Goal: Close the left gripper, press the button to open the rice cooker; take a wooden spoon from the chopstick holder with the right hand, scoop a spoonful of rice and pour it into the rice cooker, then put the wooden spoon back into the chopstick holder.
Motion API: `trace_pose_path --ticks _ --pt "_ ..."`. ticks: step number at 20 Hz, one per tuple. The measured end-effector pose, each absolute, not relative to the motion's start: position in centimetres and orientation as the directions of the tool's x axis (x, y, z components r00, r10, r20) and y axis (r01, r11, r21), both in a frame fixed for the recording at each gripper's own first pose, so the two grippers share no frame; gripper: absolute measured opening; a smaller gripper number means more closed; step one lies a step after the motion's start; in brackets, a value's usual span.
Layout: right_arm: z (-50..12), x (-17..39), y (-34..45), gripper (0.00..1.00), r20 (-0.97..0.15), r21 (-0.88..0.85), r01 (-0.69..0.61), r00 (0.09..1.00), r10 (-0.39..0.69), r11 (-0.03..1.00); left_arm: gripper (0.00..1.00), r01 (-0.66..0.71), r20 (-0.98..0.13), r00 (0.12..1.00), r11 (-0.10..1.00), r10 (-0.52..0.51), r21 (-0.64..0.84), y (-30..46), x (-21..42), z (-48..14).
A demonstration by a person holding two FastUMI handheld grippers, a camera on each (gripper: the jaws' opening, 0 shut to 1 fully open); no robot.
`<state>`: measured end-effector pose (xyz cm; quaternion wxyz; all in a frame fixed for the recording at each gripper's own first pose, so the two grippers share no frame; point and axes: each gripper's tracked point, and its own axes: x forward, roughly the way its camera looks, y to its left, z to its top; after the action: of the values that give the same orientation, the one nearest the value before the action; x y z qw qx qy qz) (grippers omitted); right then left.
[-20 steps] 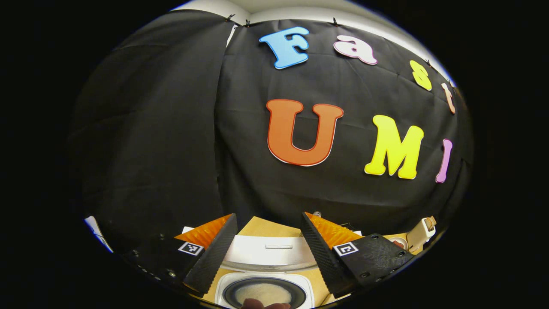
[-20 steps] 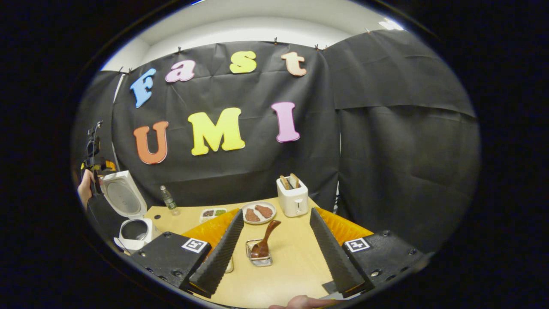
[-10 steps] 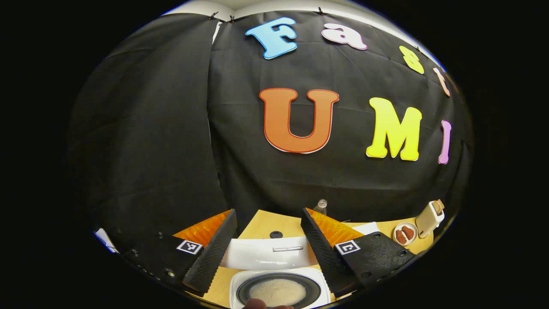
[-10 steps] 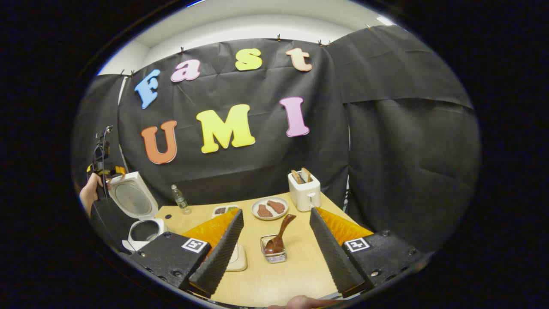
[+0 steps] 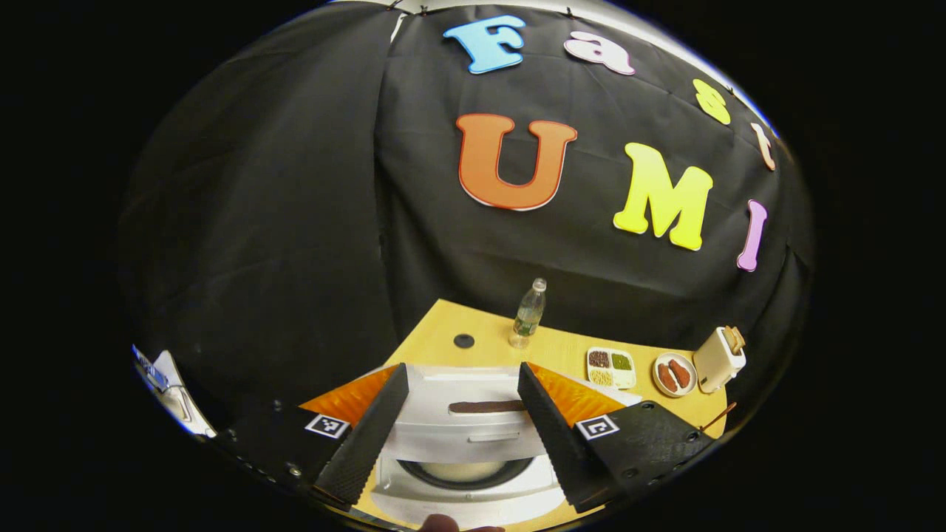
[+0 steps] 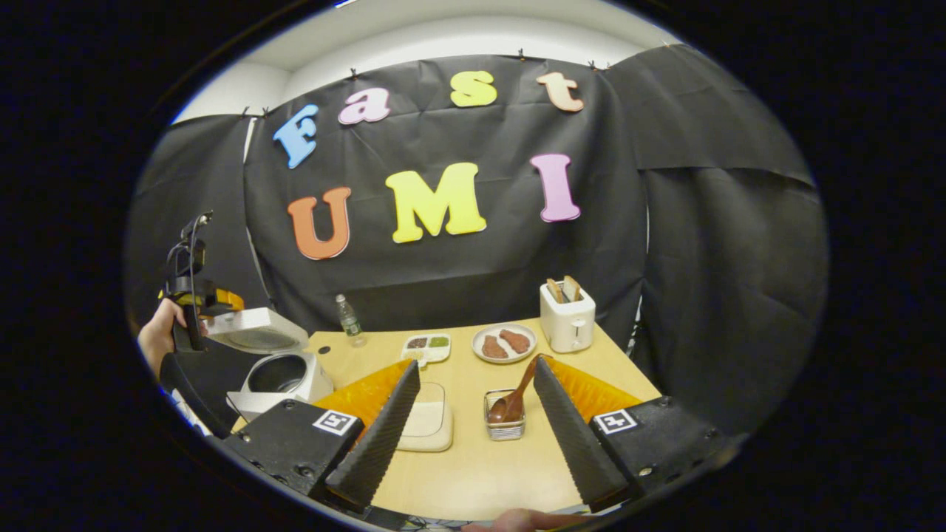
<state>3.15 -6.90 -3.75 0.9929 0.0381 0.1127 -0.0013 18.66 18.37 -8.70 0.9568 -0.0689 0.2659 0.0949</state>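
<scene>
Your left gripper (image 5: 463,369) has its fingers spread wide with nothing gripped, and the rice cooker lid (image 5: 465,403) lies just ahead between them. In the right gripper view, that gripper and the hand (image 6: 157,336) holding it sit at the far left, right at the back edge of the lid. A second ago the lid stood upright. Now it tilts far forward, close to level, over the rice cooker (image 6: 284,378), with the dark pot opening showing beneath it. Whether the fingers touch the lid I cannot tell, but it looks as if you are swinging it shut.

Moving right across the table (image 6: 480,473), a pale shallow tray (image 6: 426,421) lies flat, partly hidden by a finger. Just beside it stands the chopstick holder (image 6: 505,427). The wooden spoon (image 6: 517,391) sits in it bowl down, handle leaning up and to the right, as it did a second ago.

Your right gripper (image 6: 477,364) hovers above the near table edge, fingers wide apart and empty. It has pulled back a little from the holder.

With the spoon in its holder and the lid coming down, the scooping appears finished and the task looks nearly complete
</scene>
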Motion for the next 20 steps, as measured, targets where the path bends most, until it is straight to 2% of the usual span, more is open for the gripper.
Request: trace_pose_path --ticks 8,20 --pt "-4.9 2.7 -3.3 0.99 -0.265 0.051 -0.087 0.959 0.098 0.995 0.97 -0.257 -0.639 0.759 0.959 0.124 -0.119 16.8 12.8 -16.4" --pt "-5.3 3.2 -1.0 1.0 -0.279 0.042 -0.126 0.951 0.133 0.991 0.97 -0.259 -0.693 0.705 0.964 0.149 -0.057 16.2 10.9 -20.4"
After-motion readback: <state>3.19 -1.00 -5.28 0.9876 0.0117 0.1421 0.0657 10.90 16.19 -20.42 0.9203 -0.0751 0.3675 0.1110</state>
